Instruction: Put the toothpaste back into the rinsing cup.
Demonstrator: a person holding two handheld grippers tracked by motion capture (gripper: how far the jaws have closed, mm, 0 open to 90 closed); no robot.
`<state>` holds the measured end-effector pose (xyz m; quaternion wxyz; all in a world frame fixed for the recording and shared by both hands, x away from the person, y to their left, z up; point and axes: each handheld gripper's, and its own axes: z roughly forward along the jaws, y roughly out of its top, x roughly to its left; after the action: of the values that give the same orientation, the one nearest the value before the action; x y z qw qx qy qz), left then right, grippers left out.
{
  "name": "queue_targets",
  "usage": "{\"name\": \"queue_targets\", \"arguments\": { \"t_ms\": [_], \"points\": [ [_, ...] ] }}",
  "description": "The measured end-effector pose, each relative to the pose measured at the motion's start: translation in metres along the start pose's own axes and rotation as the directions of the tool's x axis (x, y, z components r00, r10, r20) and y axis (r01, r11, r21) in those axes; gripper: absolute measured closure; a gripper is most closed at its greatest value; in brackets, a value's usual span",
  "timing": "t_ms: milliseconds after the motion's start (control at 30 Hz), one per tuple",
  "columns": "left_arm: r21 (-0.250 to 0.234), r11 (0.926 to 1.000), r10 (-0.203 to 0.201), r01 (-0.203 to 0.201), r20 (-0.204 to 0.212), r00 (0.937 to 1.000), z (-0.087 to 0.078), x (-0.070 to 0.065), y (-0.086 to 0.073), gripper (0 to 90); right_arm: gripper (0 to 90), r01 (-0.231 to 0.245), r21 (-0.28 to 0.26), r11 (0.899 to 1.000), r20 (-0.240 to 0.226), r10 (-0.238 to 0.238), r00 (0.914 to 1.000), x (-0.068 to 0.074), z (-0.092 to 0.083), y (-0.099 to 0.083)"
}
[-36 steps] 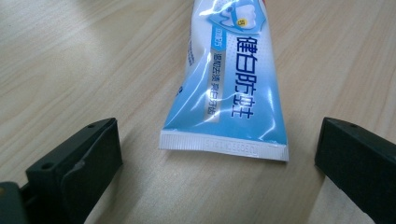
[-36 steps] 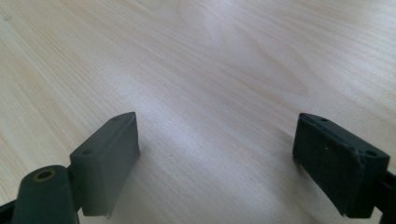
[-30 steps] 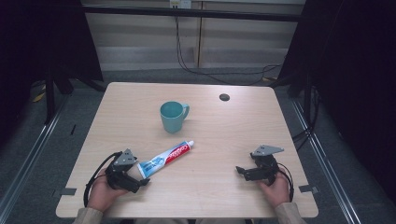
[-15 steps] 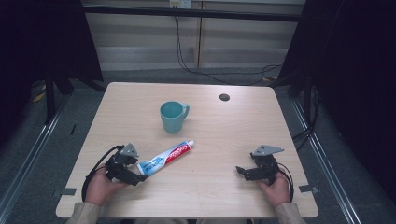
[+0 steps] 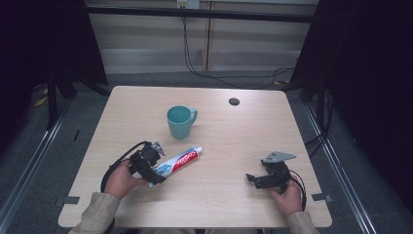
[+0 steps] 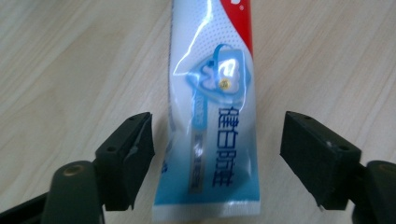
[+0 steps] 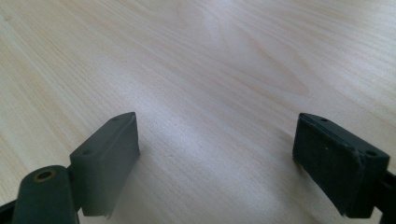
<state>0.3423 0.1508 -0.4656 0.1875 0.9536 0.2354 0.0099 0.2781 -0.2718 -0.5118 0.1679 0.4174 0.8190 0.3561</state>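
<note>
between the closing left claw [image 6: 215, 163] jaws lies the toothpaste tube [image 6: 212, 112], ungripped.

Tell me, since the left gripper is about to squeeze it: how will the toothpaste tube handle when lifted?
The toothpaste tube looks glossy, so it may slip. Its dented skin suggests it will squash. Gripped near its flat tail, the cap end may sag.

We see our left hand [image 5: 119, 179] low at the near-left, its black two-jaw left gripper [image 5: 155, 171] angled right and away from us. Its jaws have just been closing, pads not pressing yet, gaps visible on both sides in the left gripper view. Our right hand [image 5: 287, 197] rests near-right, black right gripper [image 5: 252, 179] pointing left, jaws wide apart.
</note>
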Motion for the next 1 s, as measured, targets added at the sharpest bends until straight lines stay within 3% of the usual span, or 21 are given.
{"name": "queue_targets", "arguments": {
  "t_ms": [167,333,433,467,500,567,667,733,767,800,900,1000],
  "points": [
    [0.074,0.9971,0.02,-0.019,-0.01,0.9998,0.009,0.0,0.008,34.8,13.9,0.0,0.0,1.0,0.0,0.0,1.0,0.0,0.0,0.0],
    [0.096,0.9953,0.012,-0.009,-0.026,0.9996,0.011,-0.002,0.012,41.4,13.9,0.0,0.0,1.0,0.0,0.0,1.0,0.0,0.0,0.0],
    [0.16,0.987,-0.009,0.014,-0.029,0.9995,0.012,-0.002,0.021,43.1,13.9,0.001,0.0,1.0,0.0,-0.001,1.0,0.0,0.0,0.0],
    [0.16,0.987,-0.009,0.014,-0.029,0.9995,0.012,-0.002,0.021,43.7,13.9,0.001,0.0,1.0,0.0,-0.001,1.0,0.0,0.0,0.0],
    [0.196,0.9806,-0.007,0.012,-0.029,0.9996,0.013,-0.001,0.025,45.2,13.9,0.001,0.0,1.0,0.0,-0.001,1.0,0.0,0.0,0.0],
    [0.207,0.9782,-0.008,0.015,-0.035,0.9994,0.013,-0.001,0.027,47.4,13.9,0.001,0.0,1.0,0.0,-0.001,1.0,0.0,0.0,0.0],
    [0.211,0.9773,-0.012,0.019,-0.036,0.9993,0.012,-0.002,0.028,53.7,13.9,0.0,0.0,1.0,0.0,0.0,1.0,0.0,0.0,0.0],
    [0.195,0.9802,-0.025,0.033,-0.044,0.9987,0.01,-0.003,0.027,60.9,13.9,0.0,0.0,1.0,0.0,0.0,1.0,0.0,0.0,0.0],
    [0.146,0.9877,-0.05,0.054,-0.031,0.9982,0.007,-0.003,0.024,65.8,13.9,0.001,0.0,1.0,0.0,-0.001,1.0,0.0,0.0,0.0],
    [0.146,0.9877,-0.05,0.054,-0.031,0.9982,0.007,-0.003,0.024,68.1,13.9,0.001,0.0,1.0,0.0,-0.001,1.0,0.0,0.0,0.0],
    [0.105,0.9937,-0.035,0.039,-0.04,0.9986,0.0,-0.005,0.021,71.9,13.9,0.0,0.0,1.0,0.0,0.0,1.0,0.0,0.0,0.0],
    [0.118,0.993,-0.006,0.014,-0.065,0.9979,-0.001,-0.009,0.021,73.8,13.9,0.001,0.0,1.0,0.0,-0.001,1.0,0.0,0.0,0.0]
  ]
}}
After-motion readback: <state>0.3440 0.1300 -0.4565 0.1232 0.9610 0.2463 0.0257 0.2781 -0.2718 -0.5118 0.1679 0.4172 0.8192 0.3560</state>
